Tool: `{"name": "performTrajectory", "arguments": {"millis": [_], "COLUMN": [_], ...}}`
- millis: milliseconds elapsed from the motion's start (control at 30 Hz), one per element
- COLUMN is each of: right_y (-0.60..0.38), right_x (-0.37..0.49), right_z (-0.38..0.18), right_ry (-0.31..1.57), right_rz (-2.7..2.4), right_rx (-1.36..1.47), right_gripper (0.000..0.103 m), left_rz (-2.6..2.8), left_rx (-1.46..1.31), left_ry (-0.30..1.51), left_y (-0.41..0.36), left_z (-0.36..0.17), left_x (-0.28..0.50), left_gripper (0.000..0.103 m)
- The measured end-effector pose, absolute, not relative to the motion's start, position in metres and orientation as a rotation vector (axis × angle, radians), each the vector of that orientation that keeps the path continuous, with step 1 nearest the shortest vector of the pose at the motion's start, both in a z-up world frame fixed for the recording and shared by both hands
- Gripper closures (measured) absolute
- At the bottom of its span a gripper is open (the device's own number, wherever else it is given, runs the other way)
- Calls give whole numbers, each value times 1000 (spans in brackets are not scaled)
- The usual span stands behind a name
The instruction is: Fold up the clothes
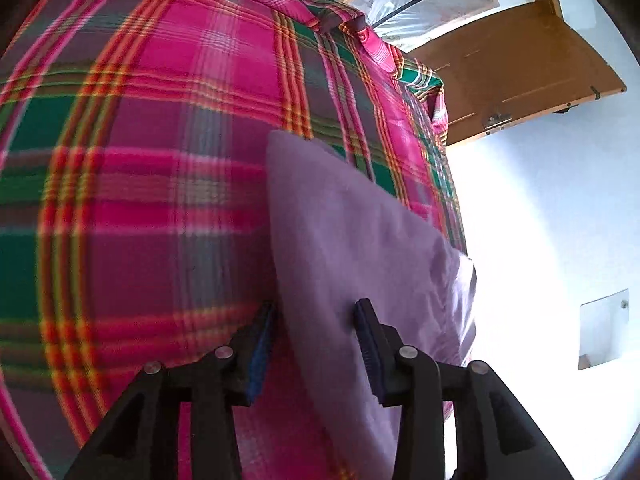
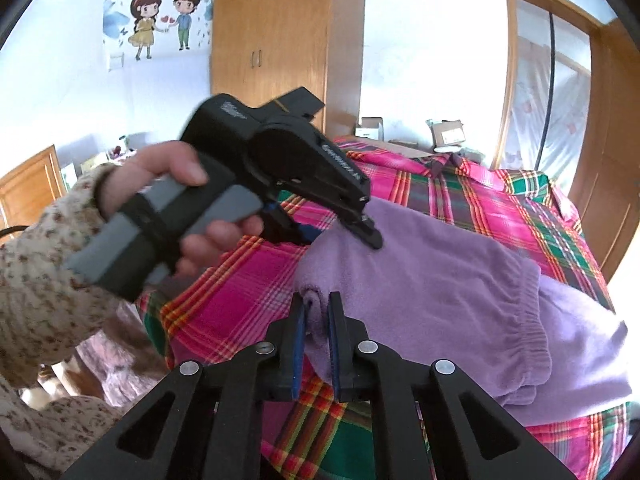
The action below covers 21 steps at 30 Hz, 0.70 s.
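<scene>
A purple fleece garment [image 2: 440, 280] with a gathered elastic edge lies folded on the plaid bed cover [image 2: 240, 292]. In the right wrist view, my right gripper [image 2: 318, 320] is shut on a rolled edge of the garment at its near left corner. My left gripper [image 2: 344, 236], held in a hand, is at the garment's far left edge, one finger above the cloth and one below. In the left wrist view the left gripper [image 1: 316, 332] stands open, with the purple garment [image 1: 340, 240] running between its blue pads [image 1: 260, 344] and on over the plaid cover [image 1: 140, 160].
A person's hand and floral sleeve [image 2: 48, 264] hold the left gripper at the left. A wooden wardrobe [image 2: 272, 40] and cardboard boxes [image 2: 448, 134] stand behind the bed. A wooden door [image 1: 512, 64] and doorway are to the right; the bed edge [image 1: 452, 200] drops off there.
</scene>
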State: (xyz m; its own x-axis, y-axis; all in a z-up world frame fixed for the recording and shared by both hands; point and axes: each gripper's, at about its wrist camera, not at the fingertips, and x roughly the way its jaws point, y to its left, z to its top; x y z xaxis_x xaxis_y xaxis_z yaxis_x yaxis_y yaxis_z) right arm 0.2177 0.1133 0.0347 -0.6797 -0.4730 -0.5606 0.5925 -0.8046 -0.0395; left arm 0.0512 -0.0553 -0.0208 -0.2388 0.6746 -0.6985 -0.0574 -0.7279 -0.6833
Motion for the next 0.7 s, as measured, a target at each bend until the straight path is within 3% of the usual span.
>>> {"name": "performTrajectory", "arguments": {"millis": [100, 200, 233, 300, 700], "right_y": [113, 113, 113, 111, 88], "right_x": [222, 224, 220, 213, 204], "right_z": [36, 38, 39, 38, 49], "right_ry": [291, 290, 286, 275, 239], "right_rz": [-2414, -2410, -2407, -2395, -2331], "right_rx": [738, 750, 755, 769, 793], "right_gripper": [92, 92, 92, 92, 93], "left_rz": [1985, 1957, 1959, 1958, 2002], "left_rx": [-1544, -1558, -1552, -1507, -1327], "left_ry": [-800, -835, -832, -850, -877], "left_y": [-52, -52, -52, -55, -80], "left_z": [-22, -27, -27, -25, 8], "left_x": [38, 31, 31, 31, 38], "left_gripper": [64, 77, 86, 90, 93]}}
